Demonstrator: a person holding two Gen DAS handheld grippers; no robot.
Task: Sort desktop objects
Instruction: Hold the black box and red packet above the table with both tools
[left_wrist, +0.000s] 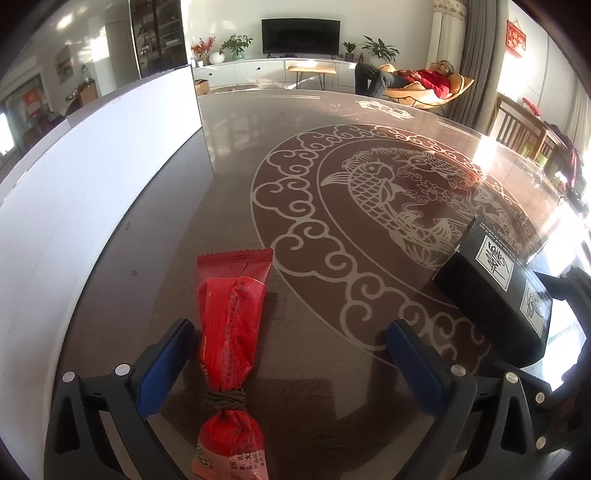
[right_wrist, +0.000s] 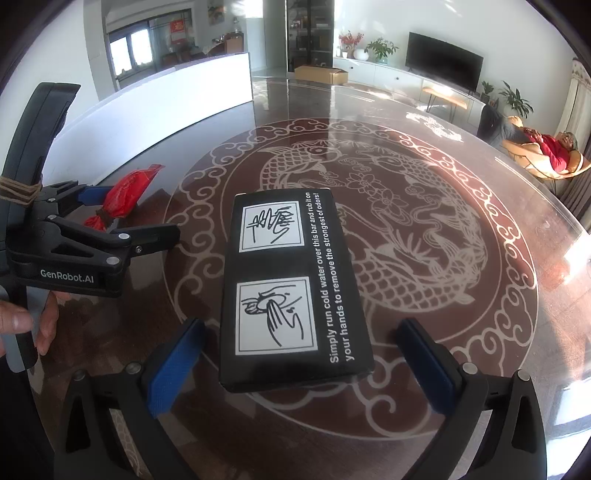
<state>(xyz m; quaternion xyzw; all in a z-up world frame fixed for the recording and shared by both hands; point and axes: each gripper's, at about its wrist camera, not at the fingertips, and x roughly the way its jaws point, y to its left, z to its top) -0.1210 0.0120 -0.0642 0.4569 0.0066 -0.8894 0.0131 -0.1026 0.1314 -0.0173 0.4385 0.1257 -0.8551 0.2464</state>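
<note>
A red snack packet (left_wrist: 231, 343), tied with brown cord near one end, lies on the brown table (left_wrist: 295, 184) between the fingers of my left gripper (left_wrist: 291, 365), close to the left finger. The left gripper is open and does not grip it. A black box (right_wrist: 291, 284) with white hand drawings and text lies flat between the fingers of my right gripper (right_wrist: 301, 365), which is open with gaps on both sides. The box also shows at the right of the left wrist view (left_wrist: 495, 295). The left gripper (right_wrist: 122, 218) and the packet (right_wrist: 123, 195) show at the left of the right wrist view.
A tall white board (left_wrist: 92, 177) stands on the table's left side. The glass-topped table carries a fish and cloud pattern (right_wrist: 369, 206). Its far edge curves round at the back and right. A person lies in a chair (left_wrist: 417, 79) beyond the table.
</note>
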